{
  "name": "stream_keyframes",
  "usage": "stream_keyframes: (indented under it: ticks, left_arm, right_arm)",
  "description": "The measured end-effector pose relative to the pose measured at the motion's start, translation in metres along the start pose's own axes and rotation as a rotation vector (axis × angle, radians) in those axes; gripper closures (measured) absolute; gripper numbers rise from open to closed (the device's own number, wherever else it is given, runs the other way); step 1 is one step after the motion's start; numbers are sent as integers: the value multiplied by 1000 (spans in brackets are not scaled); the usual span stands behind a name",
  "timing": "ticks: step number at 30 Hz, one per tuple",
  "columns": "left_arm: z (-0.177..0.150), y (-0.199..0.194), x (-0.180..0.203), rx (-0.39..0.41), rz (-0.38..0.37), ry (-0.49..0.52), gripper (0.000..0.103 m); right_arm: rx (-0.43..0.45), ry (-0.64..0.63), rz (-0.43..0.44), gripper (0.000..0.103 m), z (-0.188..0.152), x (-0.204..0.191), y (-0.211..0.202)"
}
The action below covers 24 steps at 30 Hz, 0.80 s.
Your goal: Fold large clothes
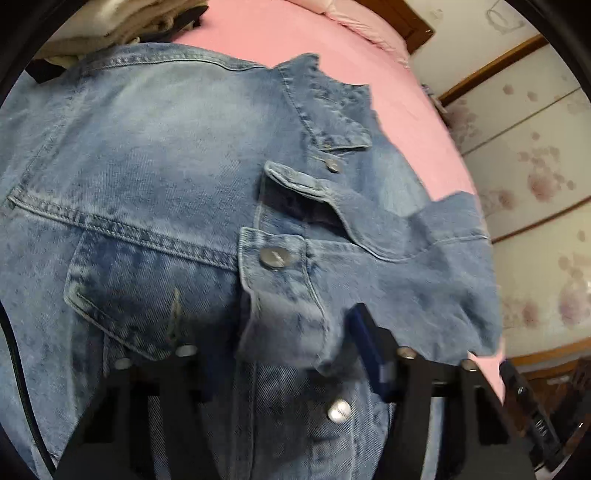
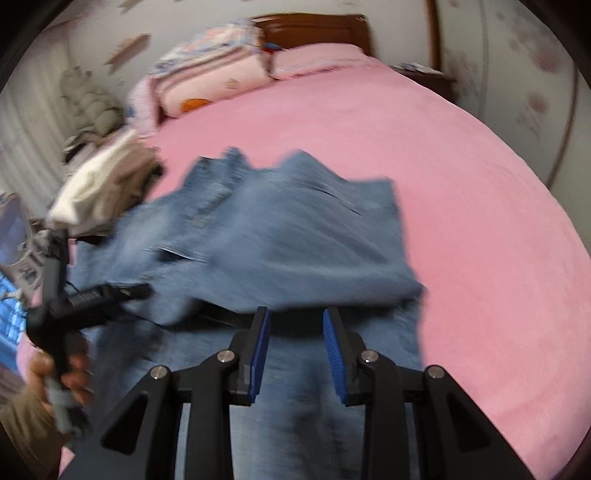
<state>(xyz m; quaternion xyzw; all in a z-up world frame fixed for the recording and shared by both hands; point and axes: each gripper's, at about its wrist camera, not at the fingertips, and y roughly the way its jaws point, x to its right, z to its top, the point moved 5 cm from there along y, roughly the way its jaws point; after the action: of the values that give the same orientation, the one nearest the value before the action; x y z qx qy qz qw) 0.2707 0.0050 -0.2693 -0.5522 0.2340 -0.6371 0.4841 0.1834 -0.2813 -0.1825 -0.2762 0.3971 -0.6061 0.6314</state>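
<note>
1. Plainly, a faded blue denim jacket (image 1: 155,155) is lying spread on the pink bed sheet (image 2: 461,221), taking up the near left part of the bed, with a sleeve or panel folded over its middle and its metal buttons (image 1: 272,256) facing up.
2. A fold of denim near a buttoned cuff is sitting between the fingers of the left gripper (image 1: 280,354); the right finger's blue pad (image 1: 365,343) is lying against the cloth, but the other pad is hidden under the fabric, so I cannot tell whether the gripper is clenching it.
3. From the right wrist view, the left gripper is reaching onto the jacket's left edge, and a hand (image 2: 55,373) is wrapping its handle at the lower left.
4. The right gripper (image 2: 297,328) is hovering released above the jacket's near edge, its blue pads (image 2: 332,343) standing apart with nothing between them; this view is blurred.
5. A pile of pale and beige clothes (image 2: 99,184) is sitting just beyond the jacket on the left side of the bed.
6. Pillows and folded bedding (image 2: 210,74) are resting at the far end against a dark wooden headboard (image 2: 317,31).
7. Floral-patterned wall panels (image 1: 535,177) are standing beside the bed.
</note>
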Motion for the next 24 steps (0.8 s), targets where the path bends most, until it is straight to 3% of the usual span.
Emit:
stream_keyframes:
  ticks: [2, 3, 10, 14, 15, 18, 20, 24]
  left_arm:
    - [4, 3, 7, -16, -3, 22, 70]
    - [7, 1, 12, -11, 3, 32, 80]
    - [34, -31, 49, 91, -6, 64, 83]
    - [59, -70, 61, 213, -14, 62, 84]
    - [65, -90, 60, 276, -16, 63, 84]
    - [67, -121, 51, 383, -22, 48, 84]
    - [58, -123, 39, 390, -8, 45, 84]
    - [23, -83, -9, 272, 94, 31, 84]
  right_arm:
    - [-15, 22, -40, 73, -6, 23, 7]
    - [-21, 23, -61, 73, -7, 33, 11]
    - [-71, -1, -108, 67, 0, 57, 50]
    - [-79, -51, -179, 67, 15, 50, 73]
    - [-70, -59, -205, 67, 20, 48, 76]
    - [-47, -68, -215, 66, 27, 41, 82]
    - [-40, -85, -266, 66, 27, 38, 85]
    - [-62, -68, -300, 70, 16, 42, 91]
